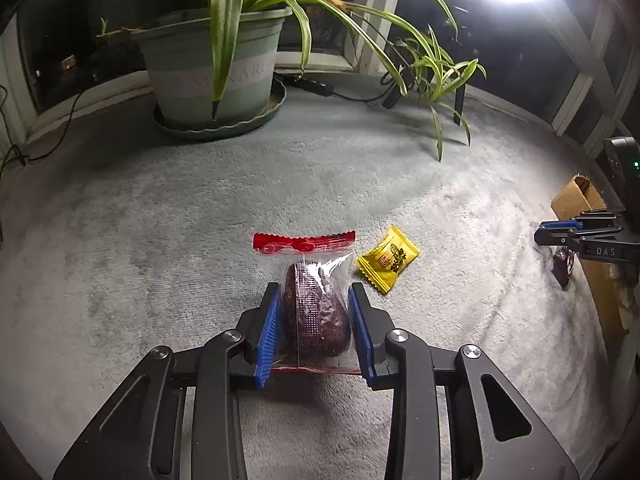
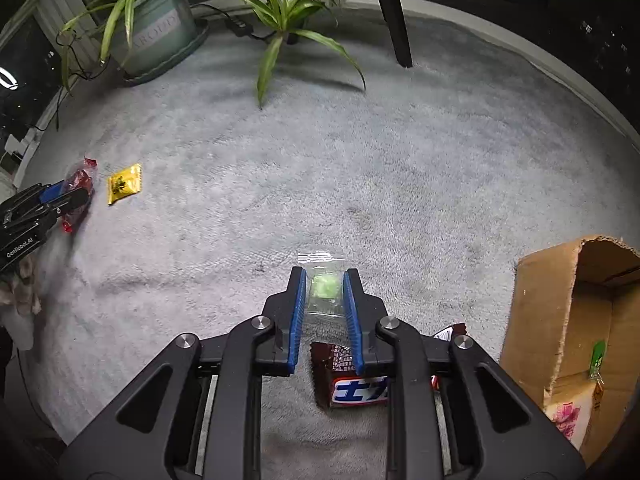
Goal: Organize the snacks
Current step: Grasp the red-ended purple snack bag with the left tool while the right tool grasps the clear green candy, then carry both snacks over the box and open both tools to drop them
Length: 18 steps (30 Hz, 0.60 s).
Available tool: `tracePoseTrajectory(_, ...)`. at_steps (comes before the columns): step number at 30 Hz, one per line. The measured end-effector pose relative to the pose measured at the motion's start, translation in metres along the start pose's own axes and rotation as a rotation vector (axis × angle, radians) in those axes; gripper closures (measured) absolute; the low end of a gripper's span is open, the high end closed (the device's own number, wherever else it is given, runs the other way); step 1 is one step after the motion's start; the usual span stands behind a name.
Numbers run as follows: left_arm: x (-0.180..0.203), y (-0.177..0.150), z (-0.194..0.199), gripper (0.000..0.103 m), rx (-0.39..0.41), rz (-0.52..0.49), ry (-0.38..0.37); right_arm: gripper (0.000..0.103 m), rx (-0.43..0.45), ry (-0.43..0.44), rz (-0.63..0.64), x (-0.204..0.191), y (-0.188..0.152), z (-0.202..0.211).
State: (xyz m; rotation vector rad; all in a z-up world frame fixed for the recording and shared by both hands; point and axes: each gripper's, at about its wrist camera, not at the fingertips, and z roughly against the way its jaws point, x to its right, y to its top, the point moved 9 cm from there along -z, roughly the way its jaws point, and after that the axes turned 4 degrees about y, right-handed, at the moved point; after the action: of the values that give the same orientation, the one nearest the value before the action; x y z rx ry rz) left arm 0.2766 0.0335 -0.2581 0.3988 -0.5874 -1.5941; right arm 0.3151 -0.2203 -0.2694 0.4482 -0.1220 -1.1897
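Note:
My left gripper [image 1: 314, 294] is shut on a dark red snack in a clear packet with a red top seal [image 1: 314, 308], low over the grey carpet. A yellow candy packet [image 1: 387, 259] lies just right of it; it also shows in the right wrist view [image 2: 125, 182]. My right gripper [image 2: 325, 278] is shut on a small clear packet with a green sweet [image 2: 325, 292]. A brown chocolate bar [image 2: 352, 380] lies on the carpet under the right gripper. An open cardboard box [image 2: 560, 312] stands to the right, with some packets inside.
A large potted plant in a green pot [image 1: 212, 64] stands at the back, its leaves hanging over the carpet [image 1: 360, 184]. Cables and a power strip [image 1: 316, 86] lie near the window wall. A dark chair leg [image 2: 394, 16] stands at the far side.

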Motion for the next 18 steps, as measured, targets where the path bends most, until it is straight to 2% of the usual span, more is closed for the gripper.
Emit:
tracePoseTrajectory(10, 0.014, 0.009, 0.030, 0.071, 0.055, -0.003, -0.018, 0.083, 0.083, 0.031, -0.011, 0.001, -0.002, 0.046)
tracePoseTrajectory(18, 0.056, 0.021, 0.059, 0.071, 0.110, -0.032, -0.071, 0.083, 0.164, 0.041, -0.044, 0.015, -0.008, 0.096)
